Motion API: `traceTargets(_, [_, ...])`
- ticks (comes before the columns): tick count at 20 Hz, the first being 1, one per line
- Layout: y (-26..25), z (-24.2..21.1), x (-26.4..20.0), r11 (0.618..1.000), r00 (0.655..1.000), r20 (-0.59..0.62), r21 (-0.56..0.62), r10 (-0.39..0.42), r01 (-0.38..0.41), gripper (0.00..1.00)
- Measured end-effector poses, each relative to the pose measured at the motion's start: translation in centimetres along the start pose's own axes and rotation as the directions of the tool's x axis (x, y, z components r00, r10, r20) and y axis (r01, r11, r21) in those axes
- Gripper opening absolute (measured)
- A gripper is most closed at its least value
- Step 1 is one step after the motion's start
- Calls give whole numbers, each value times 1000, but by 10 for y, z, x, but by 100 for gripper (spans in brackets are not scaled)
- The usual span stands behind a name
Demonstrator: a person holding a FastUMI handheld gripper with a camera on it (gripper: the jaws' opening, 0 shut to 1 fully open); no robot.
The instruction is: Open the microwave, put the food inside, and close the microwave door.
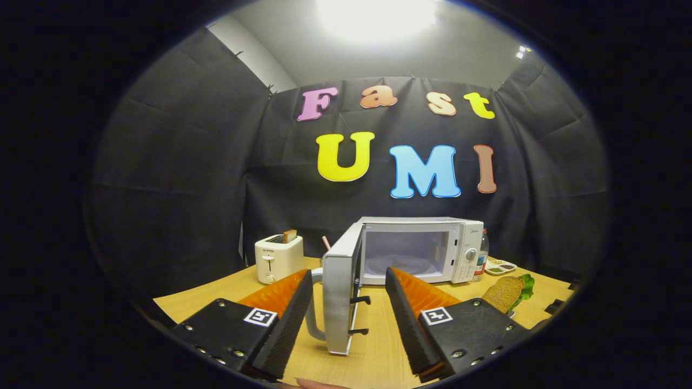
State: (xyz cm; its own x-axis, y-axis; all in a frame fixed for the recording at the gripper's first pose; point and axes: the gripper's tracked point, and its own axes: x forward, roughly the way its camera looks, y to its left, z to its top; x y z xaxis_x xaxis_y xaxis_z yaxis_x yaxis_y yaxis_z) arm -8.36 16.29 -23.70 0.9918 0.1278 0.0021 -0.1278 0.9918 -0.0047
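Now my gripper (346, 319) is spread apart, empty; white boxy microwave (421, 248) centre frame, door (341, 294) open; I'd swing right to the brown bread-and-lettuce sandwich (505, 293) on the wooden surface (373, 351)

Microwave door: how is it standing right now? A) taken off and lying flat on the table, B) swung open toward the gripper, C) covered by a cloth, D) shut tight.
B: the microwave door stands swung out between the open gripper fingers, and the microwave shows its bare white inside with the turntable.
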Motion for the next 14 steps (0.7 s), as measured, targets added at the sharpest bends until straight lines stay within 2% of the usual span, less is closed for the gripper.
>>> traceTargets(2, [-32, -9, -3, 1000, 1000, -11, -16, -24, 24, 90])
traceTargets(4, [-66, -11, -6, 998, 998, 6, -31, -57, 57, 92])
traceTargets(10, [-161, -30, -9, 990, 991, 34, -51, -130, 132, 92])
traceTargets(14, [-216, -49, -11, 989, 989, 20, 4, -148, 148, 92])
